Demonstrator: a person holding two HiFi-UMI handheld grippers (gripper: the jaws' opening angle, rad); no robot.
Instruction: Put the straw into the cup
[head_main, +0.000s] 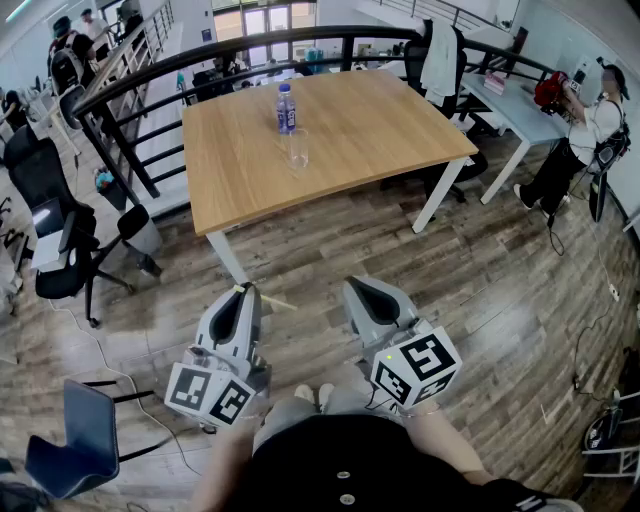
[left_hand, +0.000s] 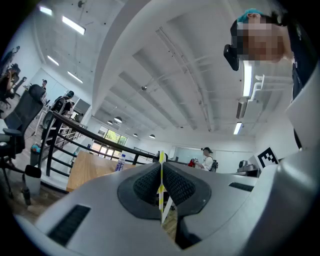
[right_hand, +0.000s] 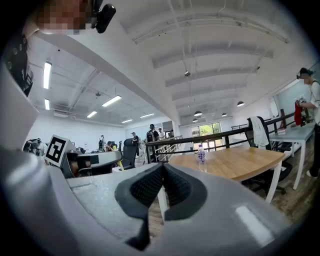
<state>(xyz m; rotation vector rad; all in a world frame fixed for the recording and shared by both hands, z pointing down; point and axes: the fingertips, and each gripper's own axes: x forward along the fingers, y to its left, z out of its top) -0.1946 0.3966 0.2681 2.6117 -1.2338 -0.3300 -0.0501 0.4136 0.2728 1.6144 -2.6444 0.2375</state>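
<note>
A clear cup (head_main: 298, 150) stands on the wooden table (head_main: 380, 120), just in front of a small water bottle (head_main: 286, 108). Both are far ahead of me. My left gripper (head_main: 240, 292) is shut on a thin yellow-and-white striped straw (left_hand: 161, 186). The straw runs upright between the pads (left_hand: 145, 185), and its end sticks out to the right of the jaw tips (head_main: 275, 301). My right gripper (head_main: 362, 288) hangs beside it over the floor, jaws together with nothing between them (right_hand: 162, 175). The bottle (right_hand: 201, 154) and the table (right_hand: 240, 162) show beyond it.
Wooden floor lies between me and the table's near edge (head_main: 300, 215). Black office chairs (head_main: 60, 230) stand at the left and a blue chair (head_main: 70, 440) at the lower left. A black railing (head_main: 300, 40) runs behind the table. A seated person (head_main: 585, 135) is at a white desk (head_main: 515, 105) on the right.
</note>
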